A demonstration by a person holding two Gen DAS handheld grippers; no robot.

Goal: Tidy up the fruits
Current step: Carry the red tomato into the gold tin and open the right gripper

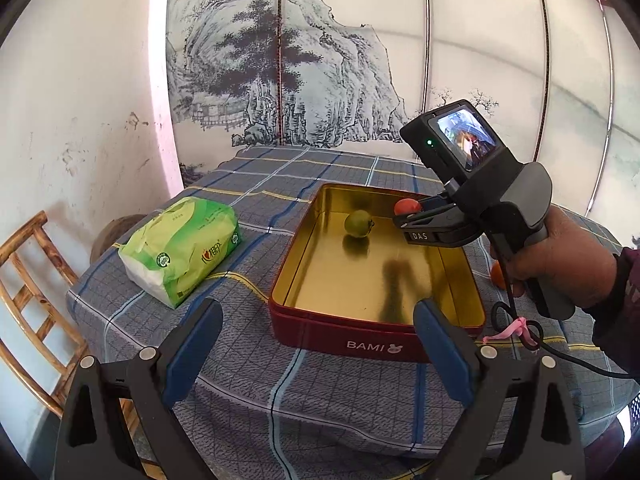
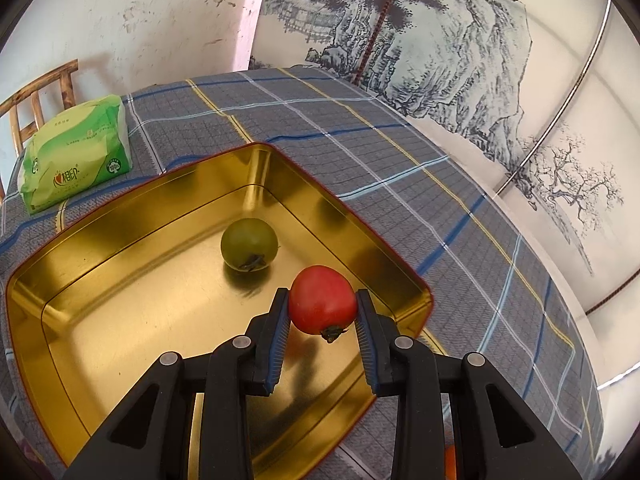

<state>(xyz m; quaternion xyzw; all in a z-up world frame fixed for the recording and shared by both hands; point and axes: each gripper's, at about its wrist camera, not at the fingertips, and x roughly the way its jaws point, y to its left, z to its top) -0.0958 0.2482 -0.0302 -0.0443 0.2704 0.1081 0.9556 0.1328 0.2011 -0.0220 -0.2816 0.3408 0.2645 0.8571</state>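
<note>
Red fruit sits clamped between the pads of the right gripper, held above the gold-lined tin, near its right wall. Inside the tin a green fruit rests on the floor. Nearer the camera, the left gripper hangs empty, jaws wide apart, over the checked tablecloth.

A lived-in home room is indicated. A plaid tablecloth is spread across the centre; a bamboo chair is seen lower left, scuffed plaster wall upper left, an ink-landscape folding screen along the top.
</note>
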